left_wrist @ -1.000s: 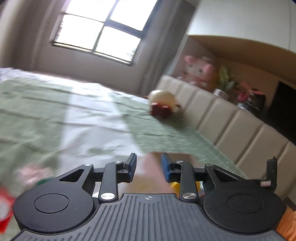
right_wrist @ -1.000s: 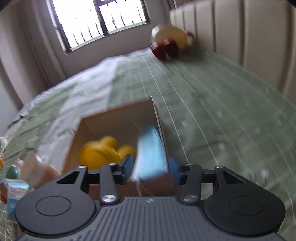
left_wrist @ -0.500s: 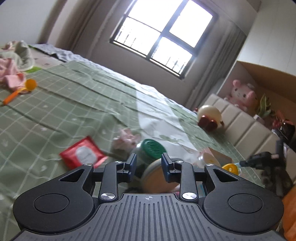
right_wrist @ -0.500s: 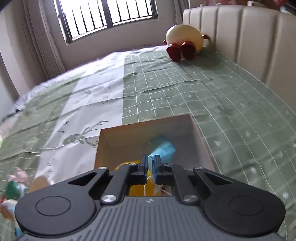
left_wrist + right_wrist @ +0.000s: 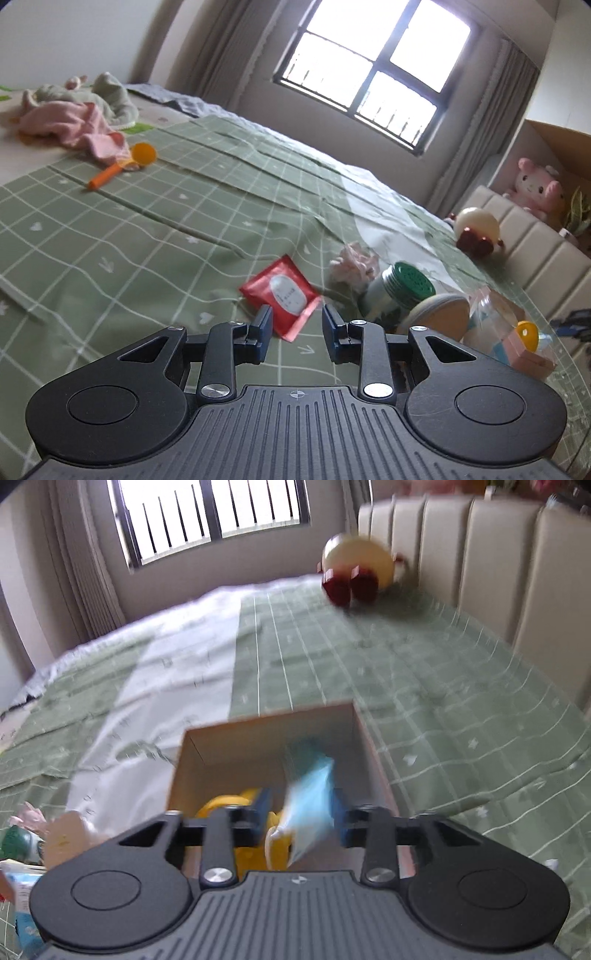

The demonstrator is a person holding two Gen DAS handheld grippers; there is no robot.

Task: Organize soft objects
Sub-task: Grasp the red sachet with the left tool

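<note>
Dropping a soft pack into the box
Right hand-held gripper (image 5: 301, 818) jaws opening, blue pack (image 5: 310, 808) loose between them over the box (image 5: 258, 753); left hand-held gripper (image 5: 297, 330) unclenched, empty, nearing the red sachet (image 5: 280, 295) on the bed (image 5: 129, 240), likely next

- The packet (image 5: 282, 295) lies on the bed (image 5: 147, 236), just before the left claw (image 5: 297, 334).
- The can (image 5: 400, 291) lies right of the packet, the crumpled cloth (image 5: 354, 264) behind it.
- The box (image 5: 273, 749) stands on the bed before the right claw (image 5: 301, 816); a pouch (image 5: 310, 805) and a duck toy (image 5: 229, 805) are in it.
- The round plush (image 5: 356, 566) sits far behind, beside the headboard (image 5: 480, 572).
</note>
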